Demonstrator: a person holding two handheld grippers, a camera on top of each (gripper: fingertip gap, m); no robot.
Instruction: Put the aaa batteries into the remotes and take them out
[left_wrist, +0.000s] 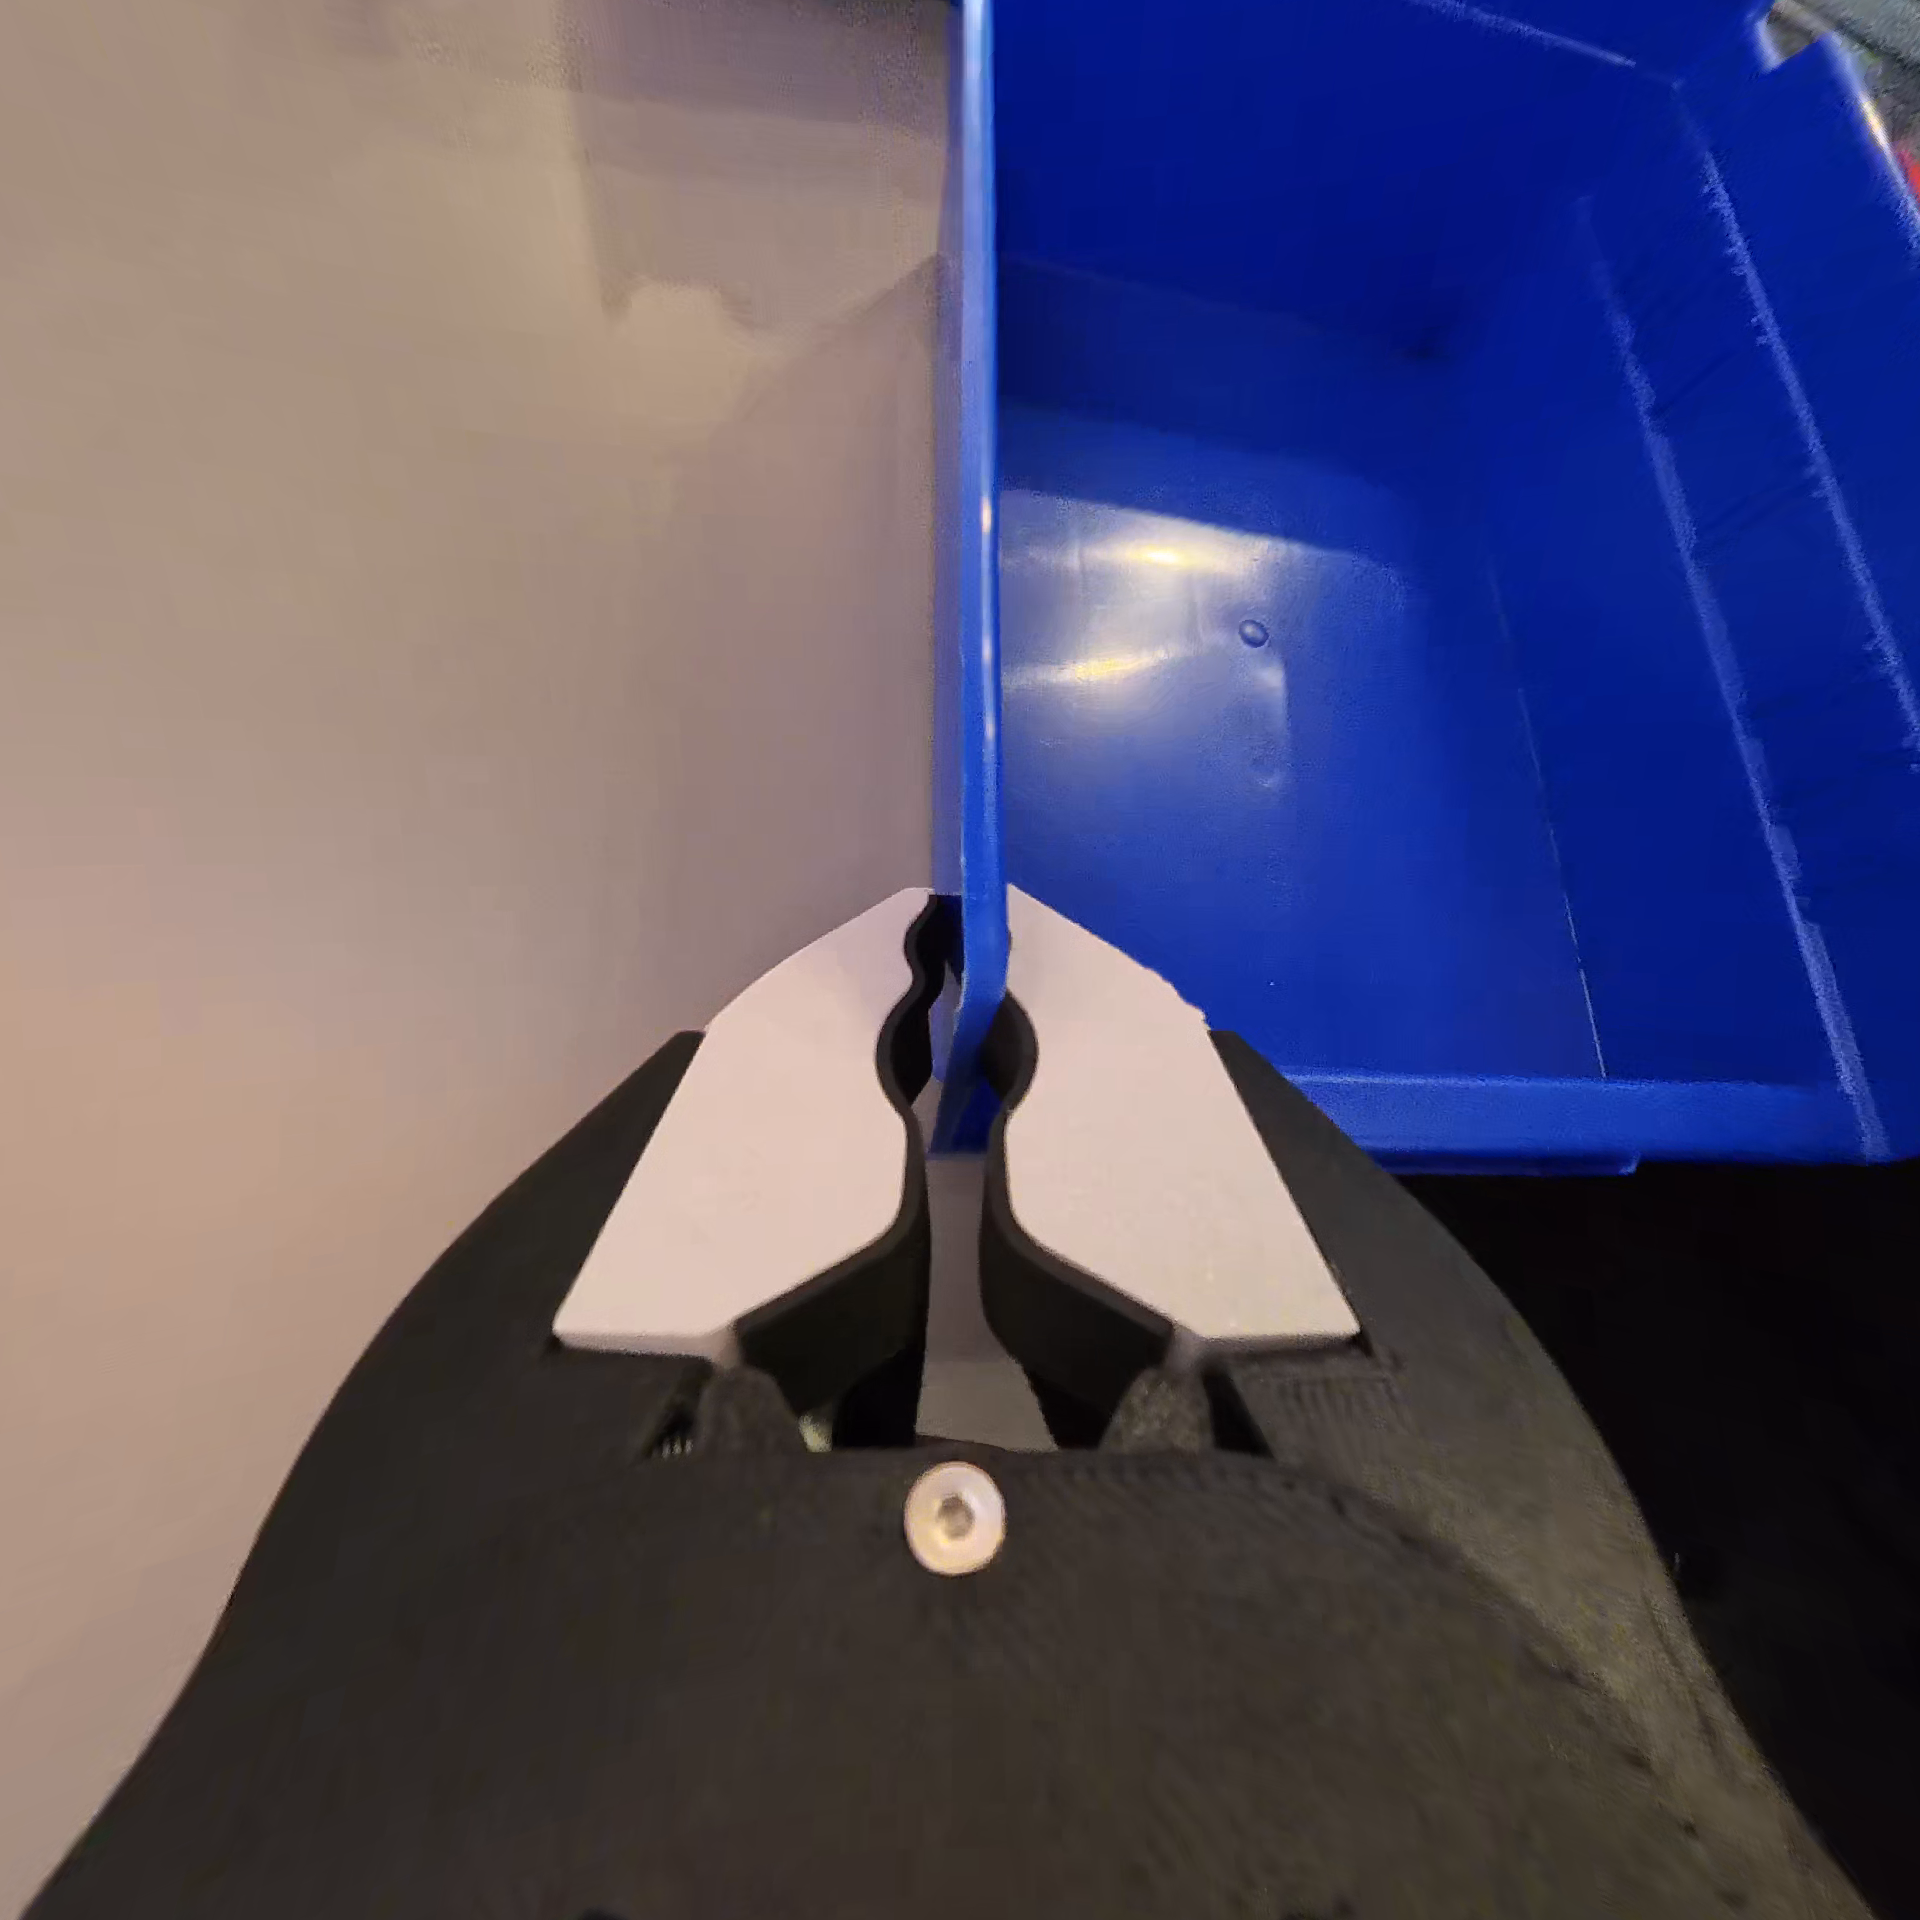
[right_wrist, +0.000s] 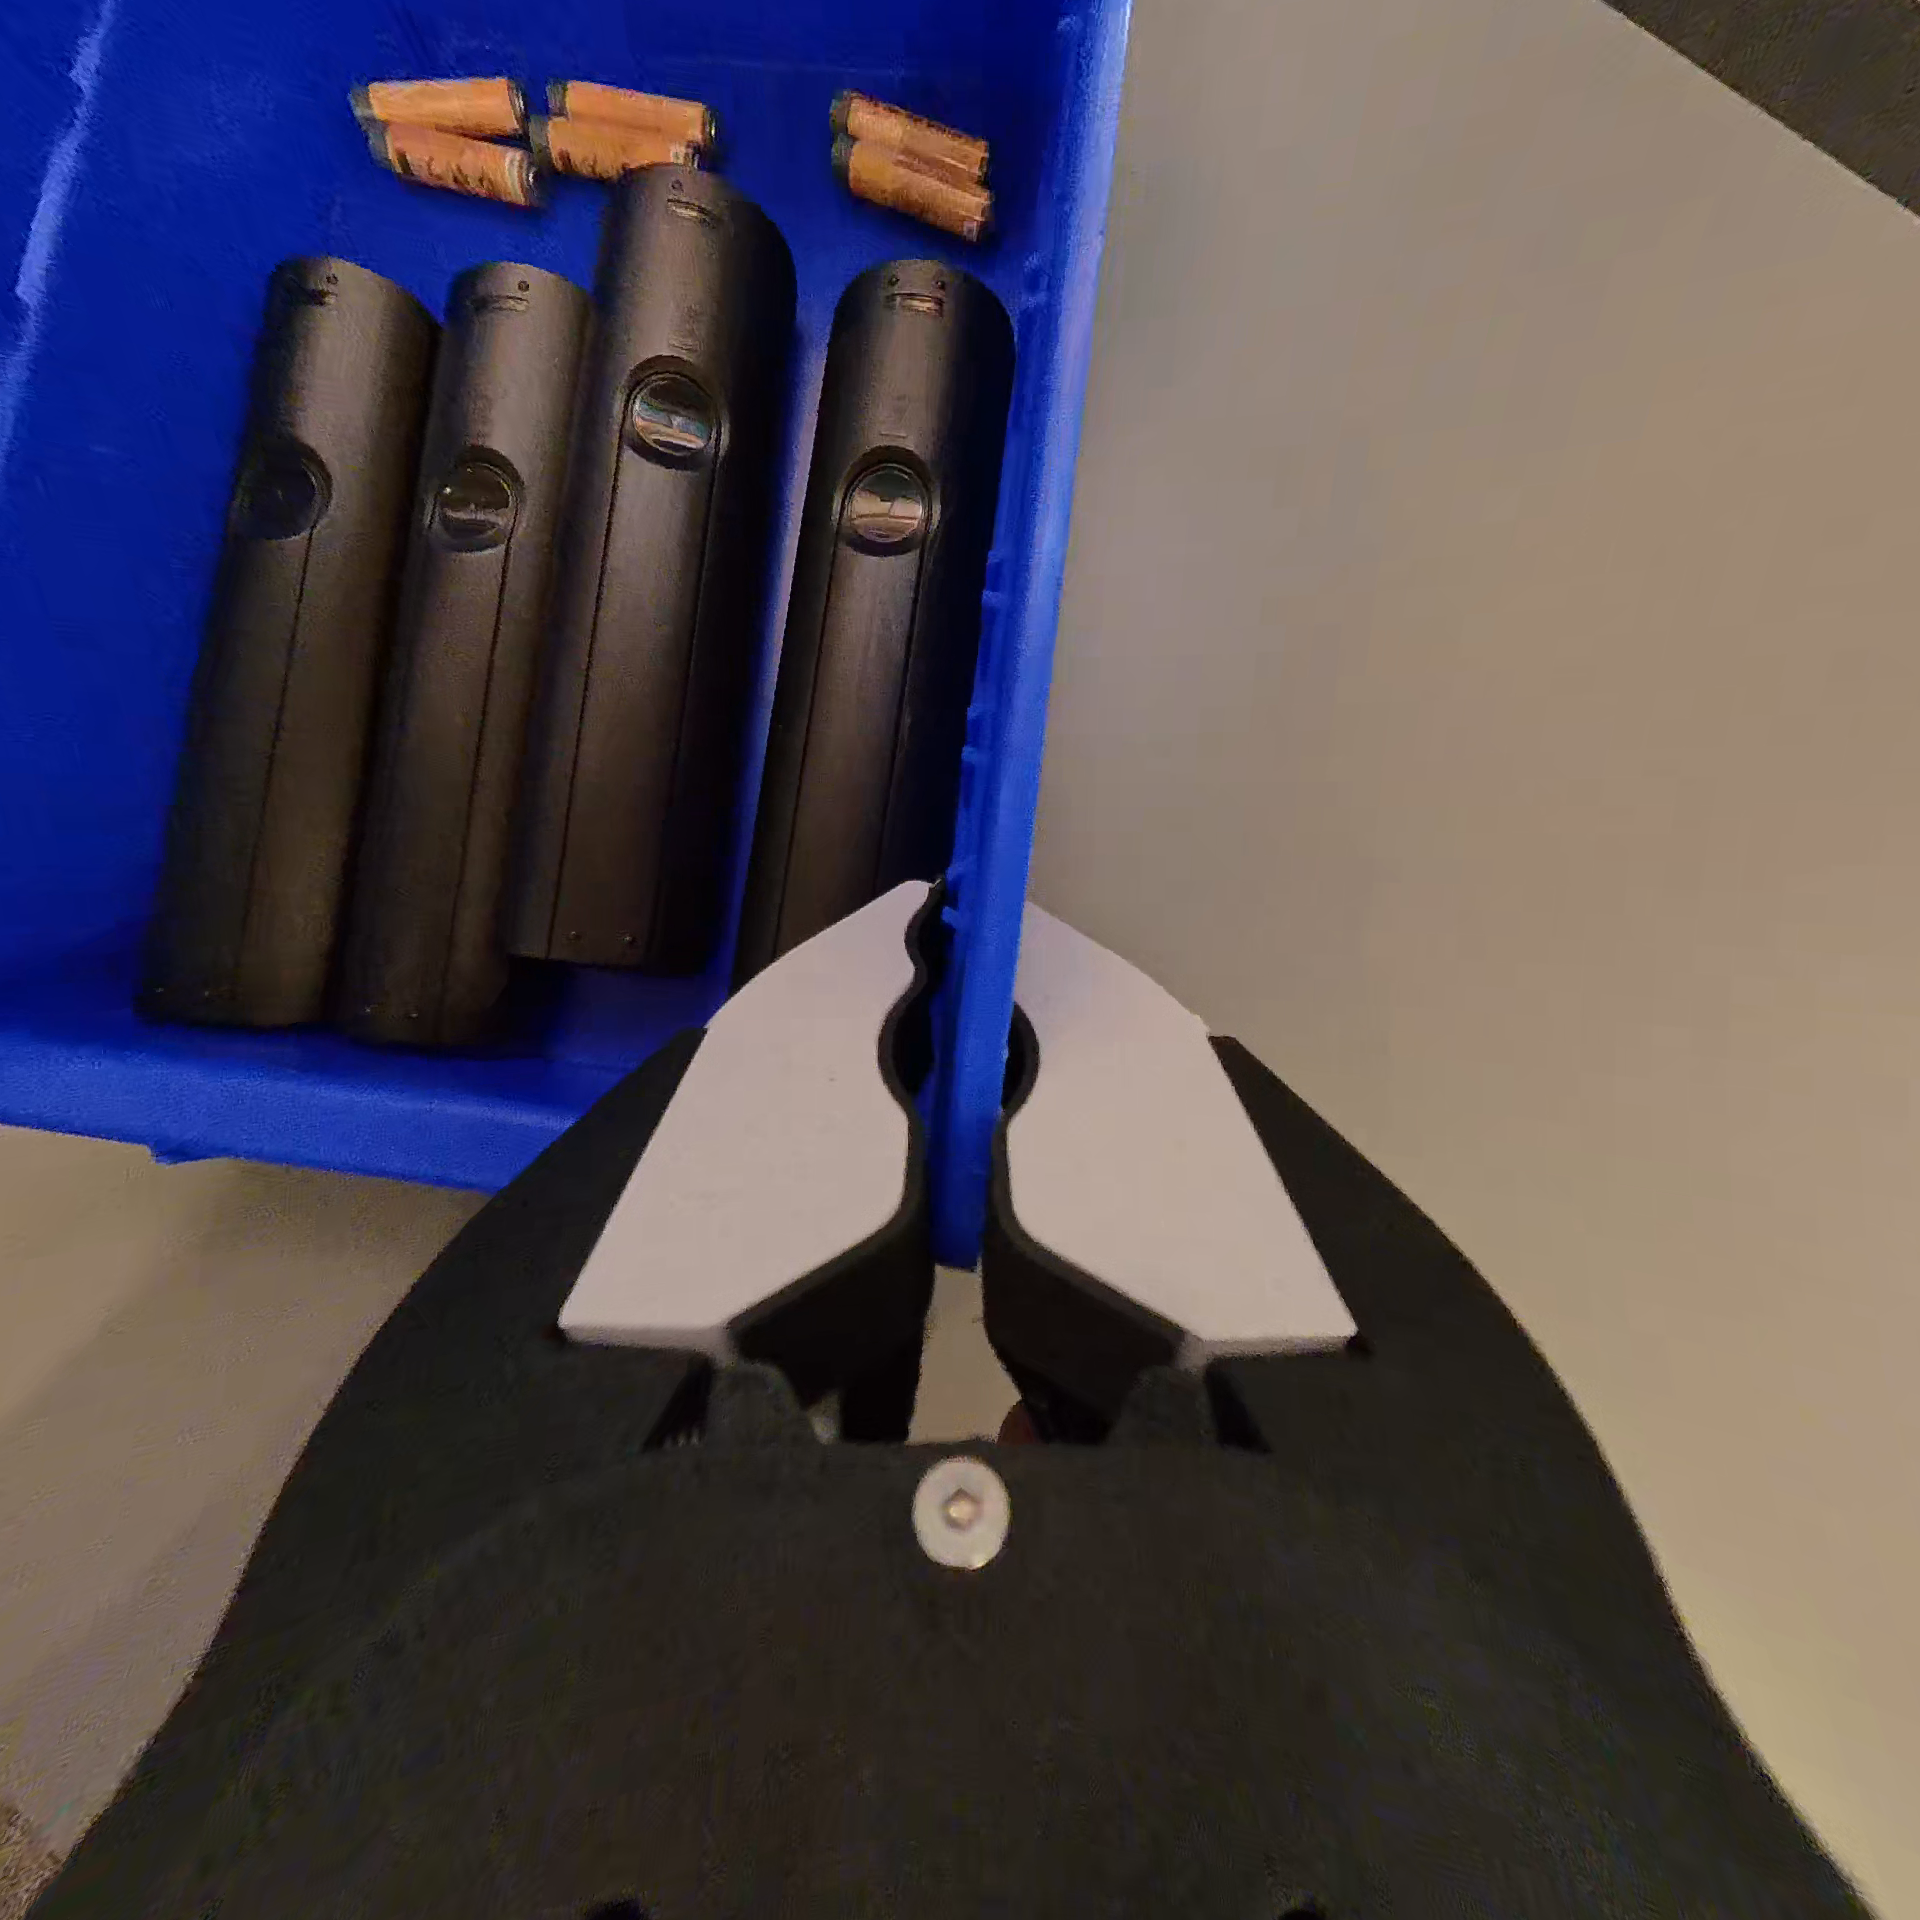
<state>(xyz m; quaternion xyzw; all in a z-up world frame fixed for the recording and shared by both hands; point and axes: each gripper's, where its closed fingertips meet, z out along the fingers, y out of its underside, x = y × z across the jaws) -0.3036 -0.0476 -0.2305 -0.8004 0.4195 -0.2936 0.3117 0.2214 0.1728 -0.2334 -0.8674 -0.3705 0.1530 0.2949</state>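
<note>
A: Left gripper (left_wrist: 961, 997) is clamped on the side wall of an empty blue plastic bin (left_wrist: 1351, 779). Right gripper (right_wrist: 961, 997) is clamped on the wall of the other blue plastic bin (right_wrist: 1049, 520).

B: Contents?

A: Four black stick remotes (right_wrist: 665, 582) lie backs up, six copper AAA batteries (right_wrist: 623, 130) just beyond them. Keep that bin level and move slowly, or the batteries roll.

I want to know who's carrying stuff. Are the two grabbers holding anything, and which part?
Yes. The left gripper pinches the thin side wall of an empty blue plastic bin. The right gripper pinches the side wall of a blue plastic bin.
</note>
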